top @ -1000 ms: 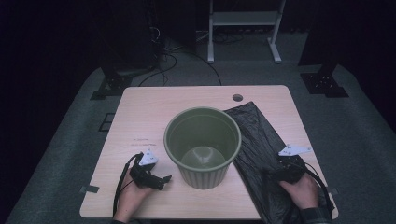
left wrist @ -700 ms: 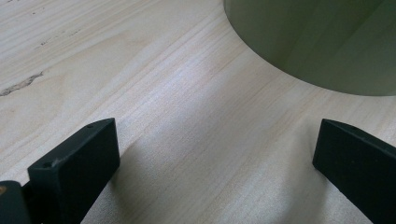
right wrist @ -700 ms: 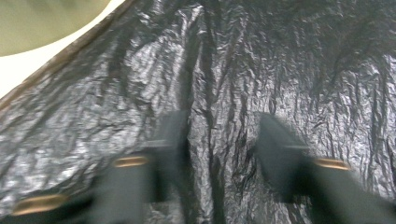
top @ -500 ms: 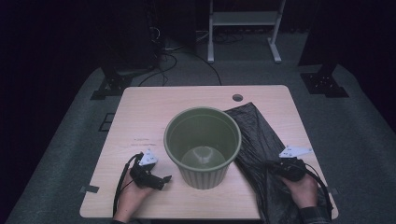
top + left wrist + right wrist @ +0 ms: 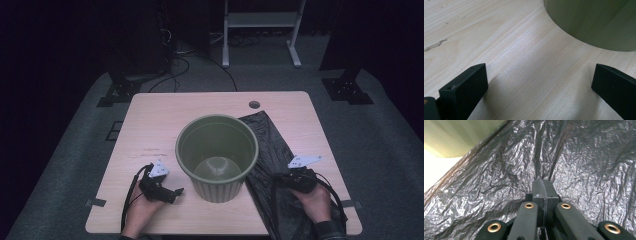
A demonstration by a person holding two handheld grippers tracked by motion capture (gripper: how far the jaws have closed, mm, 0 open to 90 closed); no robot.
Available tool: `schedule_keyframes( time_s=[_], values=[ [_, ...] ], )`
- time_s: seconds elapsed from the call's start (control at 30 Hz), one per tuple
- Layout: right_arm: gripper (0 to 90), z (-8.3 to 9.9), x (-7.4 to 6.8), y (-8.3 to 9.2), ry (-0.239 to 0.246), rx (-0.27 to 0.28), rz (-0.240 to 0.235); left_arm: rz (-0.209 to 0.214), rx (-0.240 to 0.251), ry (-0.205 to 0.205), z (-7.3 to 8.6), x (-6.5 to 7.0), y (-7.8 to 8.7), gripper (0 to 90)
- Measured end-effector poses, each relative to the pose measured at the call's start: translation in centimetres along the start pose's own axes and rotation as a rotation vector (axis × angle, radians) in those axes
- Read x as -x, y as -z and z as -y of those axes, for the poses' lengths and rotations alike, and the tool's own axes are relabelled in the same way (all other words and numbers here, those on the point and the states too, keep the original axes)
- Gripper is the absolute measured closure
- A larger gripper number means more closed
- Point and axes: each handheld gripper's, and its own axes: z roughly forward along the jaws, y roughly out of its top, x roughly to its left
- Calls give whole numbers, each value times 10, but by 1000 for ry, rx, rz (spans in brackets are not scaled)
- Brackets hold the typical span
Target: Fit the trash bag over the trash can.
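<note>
A round green bin [image 5: 216,150] stands upright and empty in the middle of the light wooden table [image 5: 150,125]. To its right a crumpled black plastic bag [image 5: 265,140] lies flat, one edge tucked against the bin's base. My right gripper [image 5: 276,181] rests on the bag near the front edge. In the right gripper view its jaws [image 5: 542,185] are pressed together on a fold of the bag [image 5: 586,157], with creases running out from the tips. Left of the bin [image 5: 594,22], my left gripper [image 5: 177,192] lies low over bare wood, its jaws [image 5: 539,75] wide apart and holding nothing.
A small round hole [image 5: 254,104] sits in the table's far edge. Beyond the table are cables [image 5: 190,55], a white metal frame [image 5: 260,30] and dark stand feet [image 5: 350,87] on grey carpet. Bare wood lies behind and left of the bin.
My right gripper has slid a little left toward the bin, and the bag's near end has bunched narrower. The left gripper and the bin have stayed still.
</note>
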Motion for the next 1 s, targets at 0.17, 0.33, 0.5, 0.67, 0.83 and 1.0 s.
schedule_keyframes(
  time_s=[0.17, 0.33, 0.5, 0.67, 0.83, 1.0],
  values=[
    [825, -7, -10, -7, 29, -4, -21, 0, 0, 0, 0, 0, 0, 0],
    [562, -9, -10, 3, 20, 18, 45, 0, 0, 0, 0, 0, 0, 0],
    [352, -12, -3, 15, -9, 32, 129, 0, 0, 0, 0, 0, 0, 0],
    [151, -14, 9, 19, -46, 14, 180, 0, 0, 0, 0, 0, 0, 0],
    [95, -10, 24, 16, -90, -20, 166, 0, 0, 0, 0, 0, 0, 0],
    [95, -7, 35, 19, -126, -14, 177, 0, 0, 0, 0, 0, 0, 0]
  ],
)
